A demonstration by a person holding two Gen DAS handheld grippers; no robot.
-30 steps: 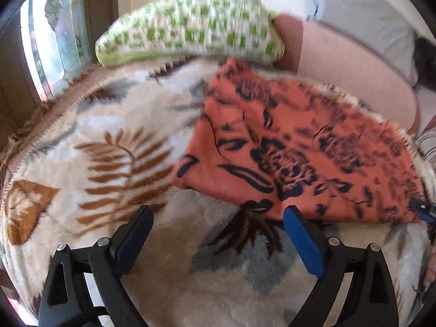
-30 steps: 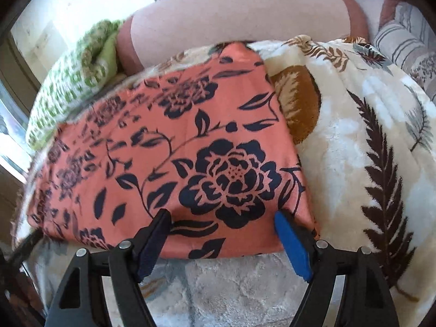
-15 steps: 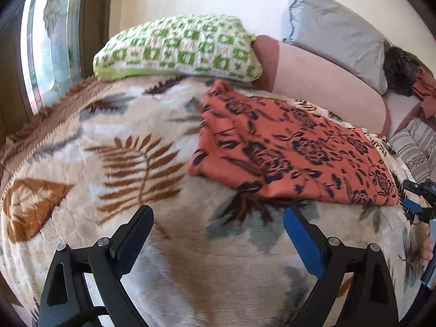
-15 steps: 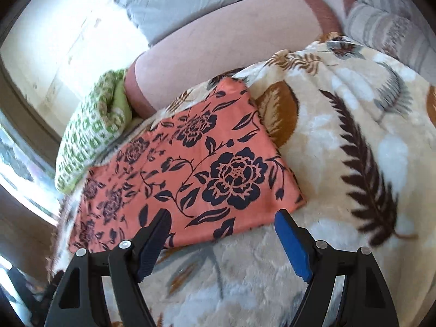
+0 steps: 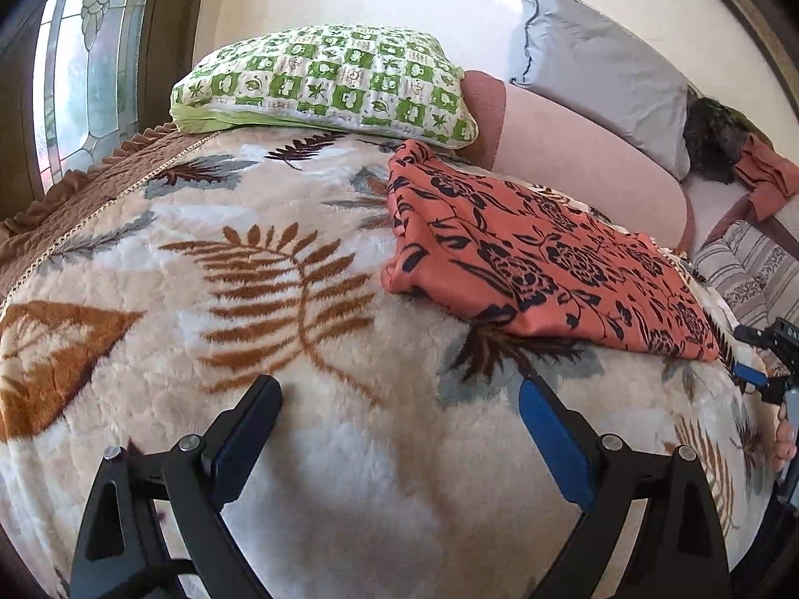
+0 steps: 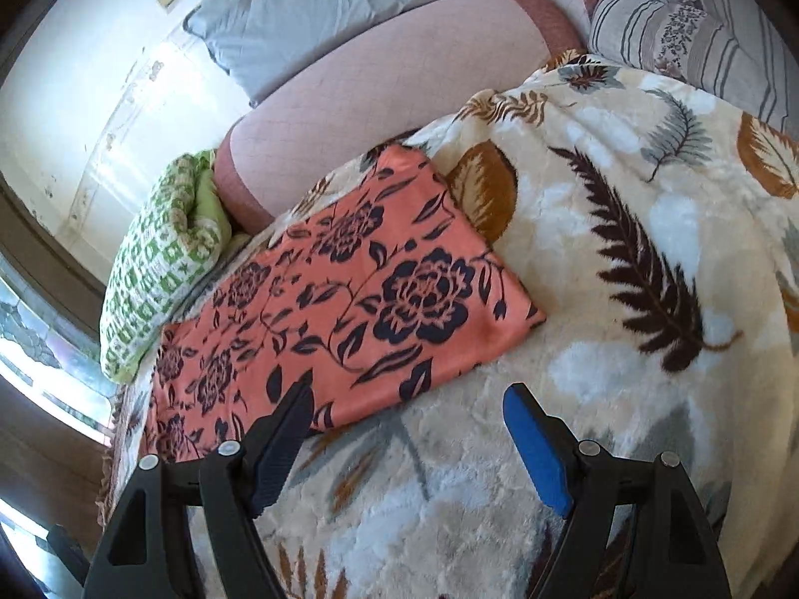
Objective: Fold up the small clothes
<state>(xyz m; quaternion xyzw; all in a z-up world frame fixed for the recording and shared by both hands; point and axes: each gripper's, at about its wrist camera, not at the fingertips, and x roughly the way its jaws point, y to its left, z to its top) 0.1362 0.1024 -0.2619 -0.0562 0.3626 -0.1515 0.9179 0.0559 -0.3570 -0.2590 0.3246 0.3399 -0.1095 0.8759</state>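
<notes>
- Two grippers, both spread wide and holding nothing: left gripper (image 5: 399,429) low in the left wrist frame over bare blanket (image 5: 249,274); right gripper (image 6: 407,429) low in the right wrist frame, dark left finger overlapping the near hem of the orange floral garment (image 6: 344,299).
- Lay flat as a folded rectangle, centre-left of the right wrist frame, centre-right of the left, just beside the green checked pillow (image 5: 319,80).
- Judged risks: could snag plush blanket pile along with the hem if closed low; could slide the slippery top layer off and undo the fold if pinched at one corner only; loose bunched end near the pillow could drag.
- Compared with one second earlier: sat smaller and farther up in both frames; more wall and grey pillow (image 6: 324,5) showed; right view rolled, garment slanted; opening unchanged.
</notes>
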